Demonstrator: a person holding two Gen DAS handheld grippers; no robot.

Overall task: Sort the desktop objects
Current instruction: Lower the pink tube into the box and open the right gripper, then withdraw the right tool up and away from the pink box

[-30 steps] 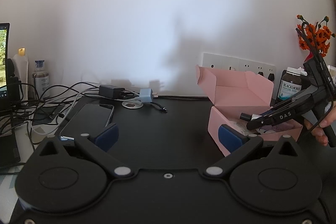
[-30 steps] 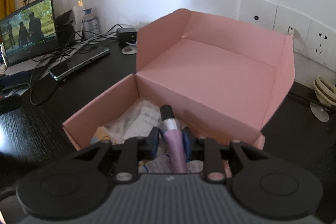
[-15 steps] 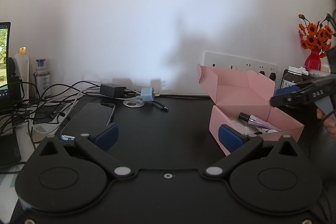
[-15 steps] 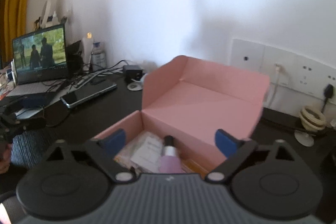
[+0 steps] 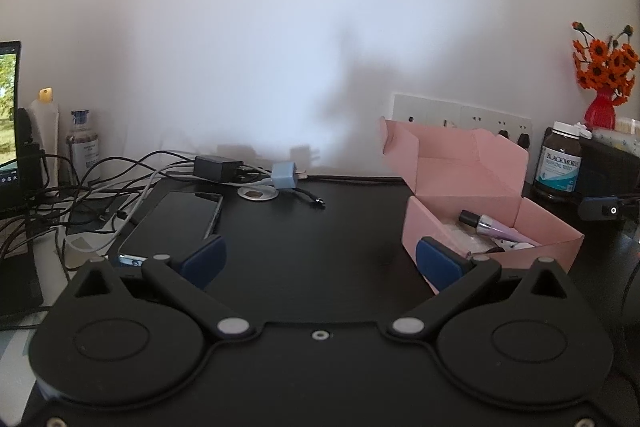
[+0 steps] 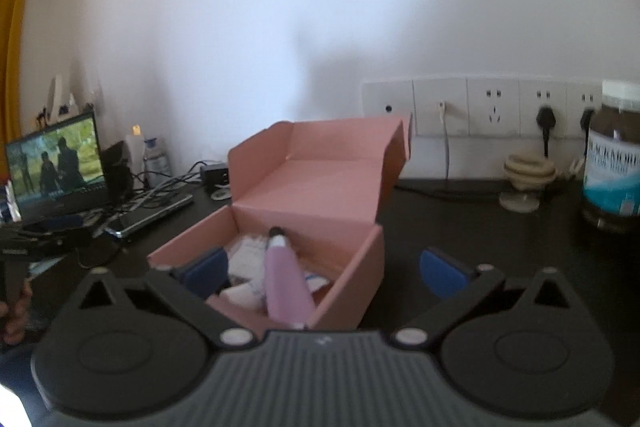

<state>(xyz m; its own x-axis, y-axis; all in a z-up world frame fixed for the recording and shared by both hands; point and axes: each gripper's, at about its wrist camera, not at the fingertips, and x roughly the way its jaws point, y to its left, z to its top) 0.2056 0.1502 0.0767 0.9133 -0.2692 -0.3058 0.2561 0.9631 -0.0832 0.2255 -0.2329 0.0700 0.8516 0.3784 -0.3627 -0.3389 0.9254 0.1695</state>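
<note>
A pink cardboard box [image 5: 460, 163] [image 6: 320, 171] stands open on the black desk, its lid up toward the wall. Inside it lies a lilac tube with a dark cap [image 5: 490, 225] [image 6: 284, 273] on white packets. My right gripper [image 6: 326, 269] is open and empty, held back from the box's near end, its left pad over the box's front corner. My left gripper [image 5: 318, 259] is open and empty above the bare desk, left of the box. A phone [image 5: 176, 217] lies by its left finger.
A tangle of cables, a black adapter [image 5: 218, 167] and a blue plug [image 5: 284, 175] lie at the back left. A laptop [image 6: 56, 167] plays video at the left. A brown supplement bottle [image 6: 614, 155], wall sockets [image 6: 496, 111] and a red vase of orange flowers [image 5: 604, 79] stand to the right.
My right gripper let go of the lilac tube inside the box, opened wide, and drew back and up away from the box. The left gripper stayed still.
</note>
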